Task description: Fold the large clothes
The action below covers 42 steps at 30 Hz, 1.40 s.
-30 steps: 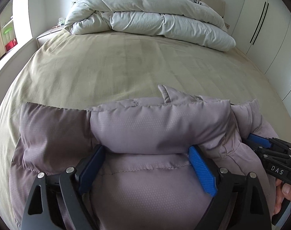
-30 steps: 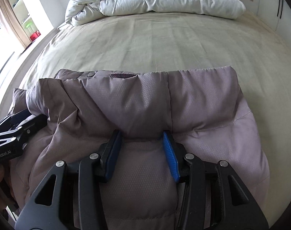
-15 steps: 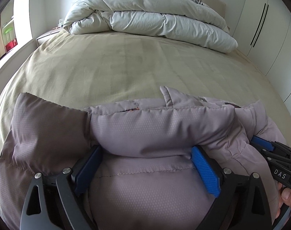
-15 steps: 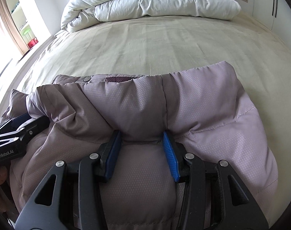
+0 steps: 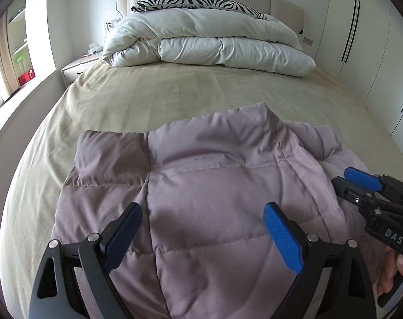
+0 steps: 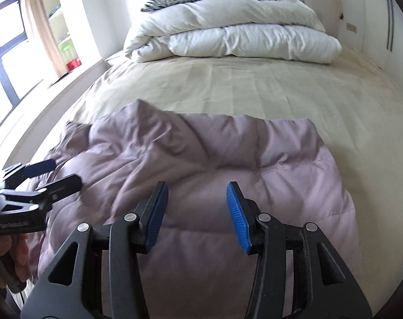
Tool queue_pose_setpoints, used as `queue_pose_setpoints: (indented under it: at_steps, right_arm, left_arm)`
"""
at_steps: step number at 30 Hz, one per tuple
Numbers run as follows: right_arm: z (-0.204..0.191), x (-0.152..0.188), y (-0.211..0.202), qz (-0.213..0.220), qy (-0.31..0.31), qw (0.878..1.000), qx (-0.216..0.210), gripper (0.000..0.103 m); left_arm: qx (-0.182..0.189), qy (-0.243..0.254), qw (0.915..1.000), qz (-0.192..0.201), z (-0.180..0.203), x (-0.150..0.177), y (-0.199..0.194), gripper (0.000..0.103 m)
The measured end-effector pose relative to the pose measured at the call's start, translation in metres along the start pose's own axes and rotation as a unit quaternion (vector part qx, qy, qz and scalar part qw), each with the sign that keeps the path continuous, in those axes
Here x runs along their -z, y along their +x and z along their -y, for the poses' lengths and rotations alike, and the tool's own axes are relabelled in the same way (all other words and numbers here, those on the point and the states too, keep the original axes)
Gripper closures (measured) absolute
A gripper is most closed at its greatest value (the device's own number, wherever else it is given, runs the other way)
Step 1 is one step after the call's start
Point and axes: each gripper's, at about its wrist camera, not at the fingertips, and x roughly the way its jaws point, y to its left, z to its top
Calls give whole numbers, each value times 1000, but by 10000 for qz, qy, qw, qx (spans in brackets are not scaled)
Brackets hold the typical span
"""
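**Two claws let go: the fold is laid down**

Both of your claws have come off the coat. A moment ago each one pinched a thick fold of it; now the left claw (image 5: 201, 228) stands wide, with nothing pressed between its blue pads, and the right claw (image 6: 196, 207) stands partly apart, also free of fabric. Both have lifted and drawn back. To my eye that means this fold is done and you can check it before the next one.

The mauve padded coat (image 5: 214, 175) lies at the near end of the bed (image 5: 201, 90), well apart from the white duvet (image 5: 206, 42) at the head. It is puffy and quilted, doubled over, with a rumpled ridge along its far edge.
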Motion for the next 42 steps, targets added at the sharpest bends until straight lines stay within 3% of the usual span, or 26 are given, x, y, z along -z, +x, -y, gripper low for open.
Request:
queue_pose_setpoints:
  at_steps: [3, 6, 9, 19, 28, 31, 32, 34, 38, 42]
  right_arm:
    - [-28, 10, -1, -220, -464, 9985, 212, 58]
    - [-26, 20, 19, -583, -338, 9975, 225, 58]
    - [-27, 29, 28, -457, -513, 9973, 259, 58]
    - [-28, 51, 41, -107, -570, 9975, 400, 58]
    - [-26, 60, 31, 132, -498, 9983, 287, 56]
    - [-18, 55, 4, 191, -289, 9994, -57, 45]
    - [-12, 56, -9, 292, -141, 9991, -287, 31]
    - [1, 58, -36, 520, 139, 9962, -680, 17]
    - [36, 60, -84, 767, 473, 9912, -966, 11]
    - [95, 55, -110, 806, 953, 9869, -1025, 10]
  left_arm:
    - [34, -168, 9998, -93, -8, 10, 4, 7]
    - [1, -80, 9997, -212, -9, 15, 16, 5]
    - [-27, -66, 9997, -215, -9, 18, 26, 0]
    - [-3, -33, 10000, -21, -7, 24, 43, 0]
    - [152, -191, 9997, -46, -12, 22, 34, 0]
    - [426, -496, 9979, 7, -23, 24, 2, 0]
    - [519, -620, 9967, 120, -30, 26, -13, 0]
    - [643, -858, 9935, 392, -46, 32, -46, 0]
    - [808, -1339, 9838, 871, -93, 44, -103, 0]
    - [1045, -1952, 9732, 625, -151, 64, -110, 0]
